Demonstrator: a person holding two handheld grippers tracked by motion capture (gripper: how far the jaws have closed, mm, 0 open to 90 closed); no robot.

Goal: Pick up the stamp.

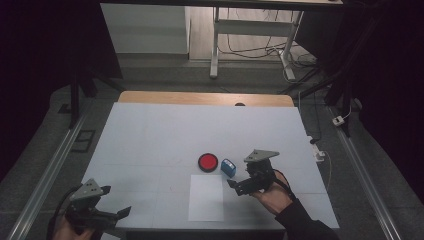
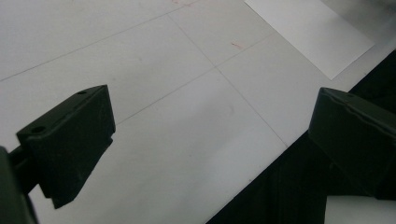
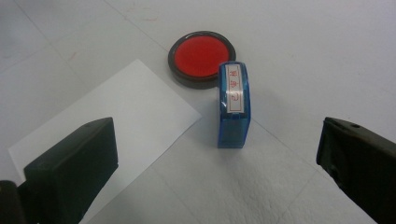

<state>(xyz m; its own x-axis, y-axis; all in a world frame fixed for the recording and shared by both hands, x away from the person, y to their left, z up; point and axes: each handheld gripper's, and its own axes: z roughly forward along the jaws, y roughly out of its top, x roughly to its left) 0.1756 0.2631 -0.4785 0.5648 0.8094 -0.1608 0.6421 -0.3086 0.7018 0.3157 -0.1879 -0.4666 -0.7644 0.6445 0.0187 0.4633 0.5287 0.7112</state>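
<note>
A blue stamp [image 1: 228,167] [image 3: 235,105] lies on the white table just right of a round red ink pad [image 1: 208,162] [image 3: 201,58]. A white sheet of paper [image 1: 206,197] [image 3: 98,128] lies in front of them. My right gripper [image 1: 239,186] [image 3: 217,158] is open, a little nearer than the stamp and pointed at it, with nothing between its jaws. My left gripper [image 1: 122,212] [image 2: 212,140] is open at the table's front left edge, over bare table, far from the stamp.
The white table cover [image 1: 165,135] ends at a wooden strip [image 1: 205,98] at the back. Beyond stand a white desk frame [image 1: 250,30] and cables on the floor. Metal rails [image 1: 45,175] run along both sides of the table.
</note>
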